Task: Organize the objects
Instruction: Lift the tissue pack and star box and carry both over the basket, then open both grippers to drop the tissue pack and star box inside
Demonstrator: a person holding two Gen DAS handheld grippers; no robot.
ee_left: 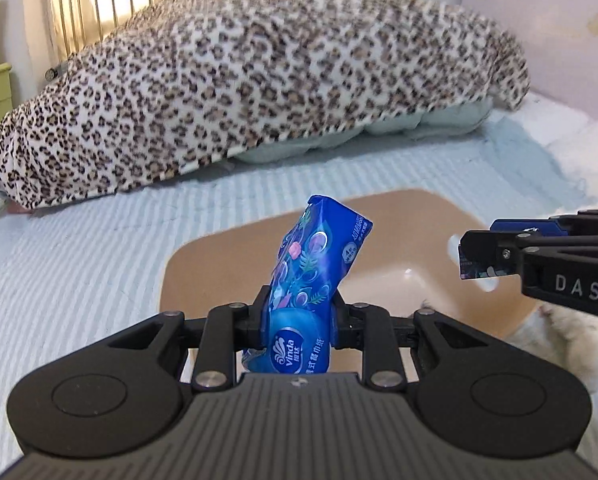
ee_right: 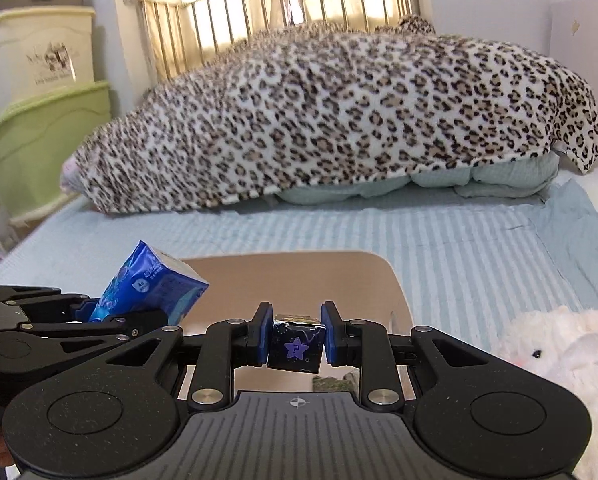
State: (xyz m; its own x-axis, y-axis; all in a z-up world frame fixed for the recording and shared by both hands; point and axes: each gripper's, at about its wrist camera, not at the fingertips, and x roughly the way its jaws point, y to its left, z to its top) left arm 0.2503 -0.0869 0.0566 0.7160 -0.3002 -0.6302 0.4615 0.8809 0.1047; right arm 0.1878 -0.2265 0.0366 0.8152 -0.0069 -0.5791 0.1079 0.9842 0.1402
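My left gripper (ee_left: pixel 297 312) is shut on a blue Vinda tissue pack (ee_left: pixel 315 264), held tilted above a tan plastic basin (ee_left: pixel 219 252) on the bed. My right gripper (ee_right: pixel 297 334) is shut on a small dark box with a purple star (ee_right: pixel 296 346), over the same basin (ee_right: pixel 339 276). In the left wrist view the right gripper (ee_left: pixel 483 260) comes in from the right with the box. In the right wrist view the left gripper (ee_right: pixel 131 316) and the tissue pack (ee_right: pixel 151 288) are at the left.
A leopard-print blanket (ee_left: pixel 259 92) covers piled bedding across the back of the bed. A white plush toy (ee_right: pixel 563 356) lies right of the basin. Green and cream storage bins (ee_right: pixel 43 120) stand at the left, beside a metal headboard (ee_right: pixel 279 12).
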